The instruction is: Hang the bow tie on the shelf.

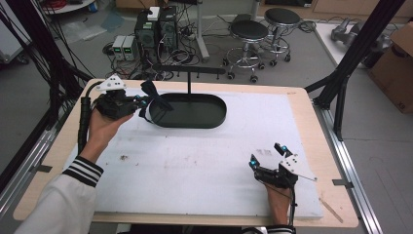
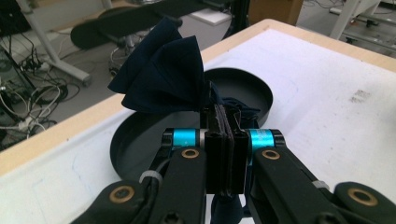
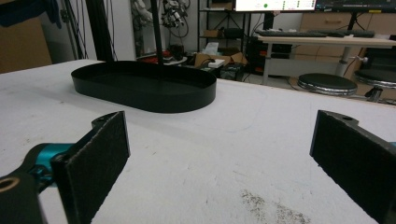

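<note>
L gripper [image 1: 144, 103] clamped on dark cloth [image 2: 161, 74], held over tray [image 1: 214, 116] edge. R gripper [image 1: 267, 157] wide, idle on worktop [image 1: 195, 161]. Looks mid-placing; next probably lower, let go.

The cloth [image 2: 161, 70] pinched in the left gripper [image 2: 224, 135] is dark navy, plain and without pattern. That gripper is black with bright cyan bands and brass-coloured rivets. Just beyond it the oval tray [image 1: 209, 117] is matte black. The desk [image 1: 195, 161] top is white, speckled with dark smudges, edged in pale wood. The sleeve [image 1: 83, 170] cuff behind the left gripper is white with black stripes.
</note>
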